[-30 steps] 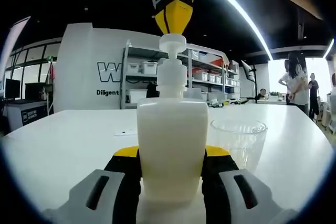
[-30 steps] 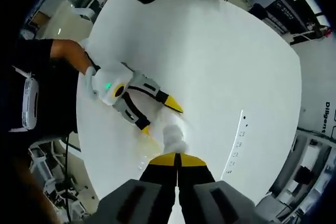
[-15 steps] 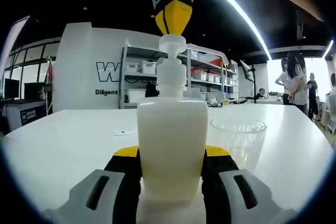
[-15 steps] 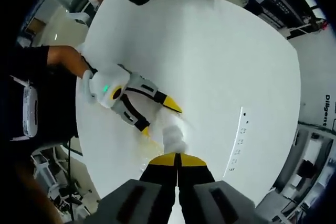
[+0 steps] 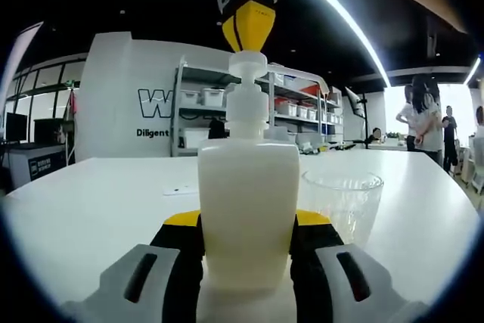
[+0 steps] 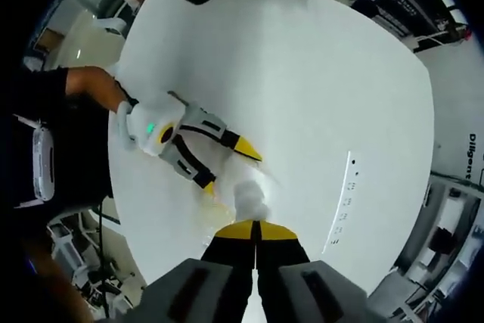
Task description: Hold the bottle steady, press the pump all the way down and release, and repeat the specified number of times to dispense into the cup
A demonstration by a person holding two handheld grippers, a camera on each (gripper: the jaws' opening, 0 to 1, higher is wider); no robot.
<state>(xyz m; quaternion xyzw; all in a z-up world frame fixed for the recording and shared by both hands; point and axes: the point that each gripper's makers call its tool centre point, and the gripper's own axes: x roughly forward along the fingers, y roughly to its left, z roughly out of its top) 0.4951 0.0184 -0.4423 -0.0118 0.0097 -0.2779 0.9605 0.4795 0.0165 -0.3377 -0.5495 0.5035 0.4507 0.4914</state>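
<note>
Where yellow fingers [image 5: 181, 221] clamp, the bottle [image 5: 248, 213] is smooth, squarish.

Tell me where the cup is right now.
In the left gripper view, the clear cup stands on the white table, just right of the bottle held by the left gripper, under the pump spout.

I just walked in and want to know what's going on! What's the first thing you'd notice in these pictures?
The big white pump bottle stands out first, right in the middle of the left gripper view, squeezed between the left gripper and its yellow-tipped jaws. The right gripper comes down from above with its tips closed on the pump. A clear cup waits on the white table just beside the bottle.
</note>
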